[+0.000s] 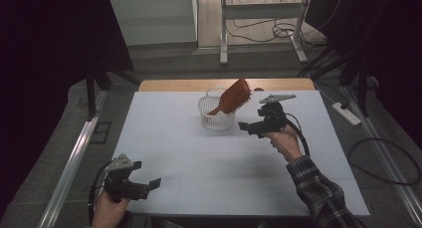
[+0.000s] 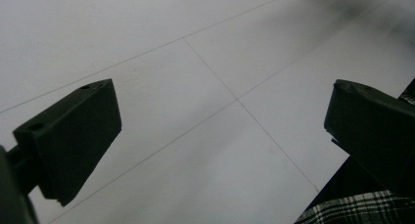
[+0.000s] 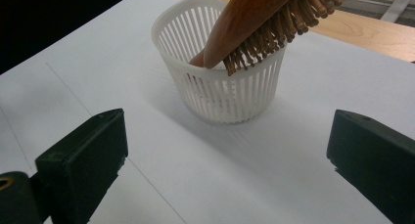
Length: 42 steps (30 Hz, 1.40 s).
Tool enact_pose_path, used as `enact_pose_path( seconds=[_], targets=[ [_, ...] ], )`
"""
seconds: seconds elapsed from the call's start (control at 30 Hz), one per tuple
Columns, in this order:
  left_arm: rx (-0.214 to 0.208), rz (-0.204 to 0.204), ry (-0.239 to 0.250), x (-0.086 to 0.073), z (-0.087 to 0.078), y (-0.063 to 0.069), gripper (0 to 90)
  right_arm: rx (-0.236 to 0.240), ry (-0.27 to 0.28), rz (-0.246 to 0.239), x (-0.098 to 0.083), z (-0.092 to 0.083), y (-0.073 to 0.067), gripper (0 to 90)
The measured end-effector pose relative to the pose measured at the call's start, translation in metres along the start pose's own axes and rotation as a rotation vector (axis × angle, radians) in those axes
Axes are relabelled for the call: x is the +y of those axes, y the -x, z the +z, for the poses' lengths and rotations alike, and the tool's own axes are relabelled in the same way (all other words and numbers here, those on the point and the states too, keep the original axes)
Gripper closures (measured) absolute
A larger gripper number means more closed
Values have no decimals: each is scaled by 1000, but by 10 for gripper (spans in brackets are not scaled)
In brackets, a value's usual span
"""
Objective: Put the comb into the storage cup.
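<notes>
Jaws of the right gripper [image 1: 245, 126] stand spread wide with nothing between them, aimed at the white slotted plastic basket [image 1: 216, 116] just beside them; in the right gripper view the basket [image 3: 230, 89] sits a little way ahead, centred between the two black jaws, with bare white table [image 3: 274, 185] in the gap. The wooden hairbrush with a reddish-brown back [image 1: 232, 98] stands in that basket, handle end down inside and head up, tilted so its long axis leans toward the table's far right. Its bristles [image 3: 274, 35] face down and toward the right gripper, and the head overhangs the basket's rim. The basket stands near the far edge of the white surface, where a strip of bare wood [image 1: 169, 84] shows behind it.

Jaws of the left gripper [image 1: 155, 183] are likewise spread and empty, low over the near left corner of the table [image 1: 199, 163], well apart from basket and brush. Open white surface lies between the two grippers and across the whole middle. A plaid sleeve [image 1: 321, 190] covers the right forearm.
</notes>
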<state>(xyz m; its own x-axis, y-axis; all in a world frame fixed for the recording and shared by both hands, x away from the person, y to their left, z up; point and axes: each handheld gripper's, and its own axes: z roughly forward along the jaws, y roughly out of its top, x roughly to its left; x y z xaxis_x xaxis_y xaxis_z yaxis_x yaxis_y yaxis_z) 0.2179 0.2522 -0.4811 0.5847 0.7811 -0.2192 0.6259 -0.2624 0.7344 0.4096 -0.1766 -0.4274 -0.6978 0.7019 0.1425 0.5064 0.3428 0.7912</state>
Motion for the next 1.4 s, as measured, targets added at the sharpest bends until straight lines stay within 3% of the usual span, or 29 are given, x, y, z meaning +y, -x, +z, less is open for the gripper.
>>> enact_pose_path(
  seconds=[0.7,1.4],
  targets=[
    [2,-11,2,0,0,-1,0,-25,-14,-38,-6,-17,-9,0],
    [0,-5,1,0,0,0,0,0,-30,-43,-21,-25,-14,0]
  ],
)
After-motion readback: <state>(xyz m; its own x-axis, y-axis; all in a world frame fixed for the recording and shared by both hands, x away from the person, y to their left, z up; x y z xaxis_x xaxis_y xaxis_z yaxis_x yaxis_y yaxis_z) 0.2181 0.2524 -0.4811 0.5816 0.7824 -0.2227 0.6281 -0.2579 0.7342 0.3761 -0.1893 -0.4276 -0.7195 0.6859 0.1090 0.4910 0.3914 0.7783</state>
